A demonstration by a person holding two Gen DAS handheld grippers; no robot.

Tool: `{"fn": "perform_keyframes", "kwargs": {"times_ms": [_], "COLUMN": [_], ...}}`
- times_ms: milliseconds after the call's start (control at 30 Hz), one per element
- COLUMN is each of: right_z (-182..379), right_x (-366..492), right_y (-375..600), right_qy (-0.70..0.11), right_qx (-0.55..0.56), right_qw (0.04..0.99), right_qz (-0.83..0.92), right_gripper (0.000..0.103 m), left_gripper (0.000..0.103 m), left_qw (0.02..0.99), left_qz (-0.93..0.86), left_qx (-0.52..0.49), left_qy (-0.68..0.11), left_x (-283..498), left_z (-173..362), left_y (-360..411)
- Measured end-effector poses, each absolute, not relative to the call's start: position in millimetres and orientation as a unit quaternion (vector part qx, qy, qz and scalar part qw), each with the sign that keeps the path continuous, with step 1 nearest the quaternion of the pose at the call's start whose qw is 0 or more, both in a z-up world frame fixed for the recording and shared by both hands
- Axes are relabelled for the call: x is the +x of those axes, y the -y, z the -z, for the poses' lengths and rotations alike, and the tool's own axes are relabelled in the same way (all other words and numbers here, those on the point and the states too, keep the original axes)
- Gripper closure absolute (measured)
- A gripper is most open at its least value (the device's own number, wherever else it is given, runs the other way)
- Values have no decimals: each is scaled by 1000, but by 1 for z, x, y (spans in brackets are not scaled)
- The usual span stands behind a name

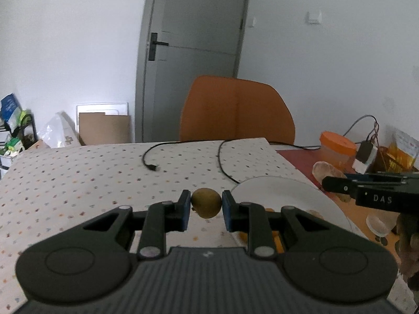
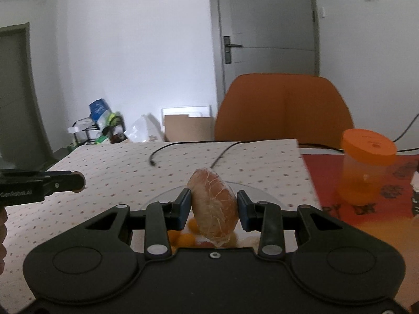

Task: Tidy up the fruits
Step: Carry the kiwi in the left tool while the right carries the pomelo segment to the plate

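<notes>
I see matt black plastic on my left gripper, pinching a dull, rough-skinned brownish-green fruit. My right gripper clamps a peeled citrus segment, pithy and slightly glossy. The tablecloth looks like soft dotted fabric; the plate is smooth, white.

Left claw is pinching a small brownish-green round fruit over the dotted tabletop. White plate at 3 o'clock, orange chair at 12.
</notes>
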State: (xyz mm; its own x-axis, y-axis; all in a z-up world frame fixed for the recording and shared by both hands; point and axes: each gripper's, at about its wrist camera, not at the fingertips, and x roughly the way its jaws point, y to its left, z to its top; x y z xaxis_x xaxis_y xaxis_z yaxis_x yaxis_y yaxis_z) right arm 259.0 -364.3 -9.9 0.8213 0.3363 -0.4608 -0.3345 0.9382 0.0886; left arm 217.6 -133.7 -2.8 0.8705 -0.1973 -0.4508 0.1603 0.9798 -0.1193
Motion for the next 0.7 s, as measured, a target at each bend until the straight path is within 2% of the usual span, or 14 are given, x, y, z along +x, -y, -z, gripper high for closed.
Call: {"fn": "perform_keyframes", "kwargs": {"times_ms": [700], "right_z": [39], "right_x": [292], "right_y": [405], "right_qy": [-262], "right_qx": [47], "right_qw": [952], "right_qz": [-152], "right_gripper": [67], "left_gripper": [79], "left_qw": [954], "left_qz": [129], "left_qx": [-13], "left_qy": [-270], "left_x": [272], "left_z": [15], "left_y": [204]}}
